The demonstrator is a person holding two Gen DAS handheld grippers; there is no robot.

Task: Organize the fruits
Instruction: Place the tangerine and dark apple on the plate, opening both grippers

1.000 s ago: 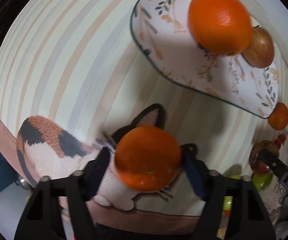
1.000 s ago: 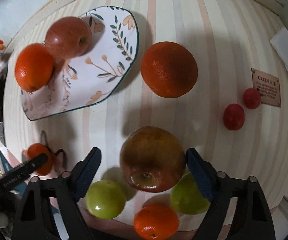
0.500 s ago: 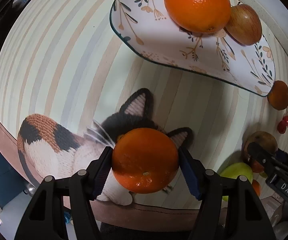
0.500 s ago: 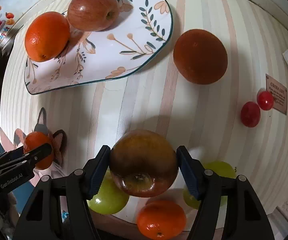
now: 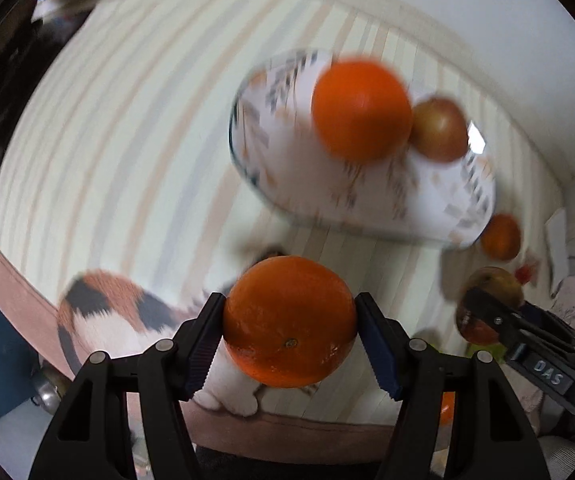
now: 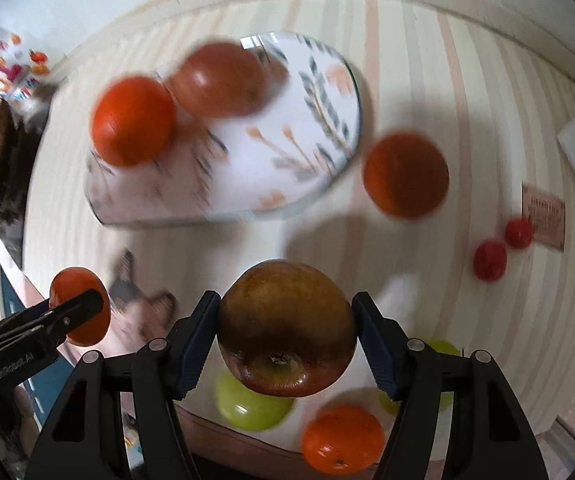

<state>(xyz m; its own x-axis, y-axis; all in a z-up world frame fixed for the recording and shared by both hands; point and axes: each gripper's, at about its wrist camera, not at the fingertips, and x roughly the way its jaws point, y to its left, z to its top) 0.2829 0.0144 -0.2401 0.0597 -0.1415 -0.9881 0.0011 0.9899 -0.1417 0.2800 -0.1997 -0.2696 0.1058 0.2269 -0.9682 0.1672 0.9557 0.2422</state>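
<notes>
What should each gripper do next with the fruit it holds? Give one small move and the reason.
Probably carry both toward the plate and set them on its bare part. The left gripper is shut on an orange, the right gripper on a dark apple, both lifted off the striped cloth. The plate already holds an orange and an apple, so like fruits seem gathered there.

A home dining or kitchen corner, judging by the bench under a pastel-striped cloth [image 5: 119, 152] with a knitted cat motif [image 5: 107, 312], a leaf-patterned ceramic plate [image 6: 287, 168], and loose fruit by a plain white wall [image 5: 487, 20].
</notes>
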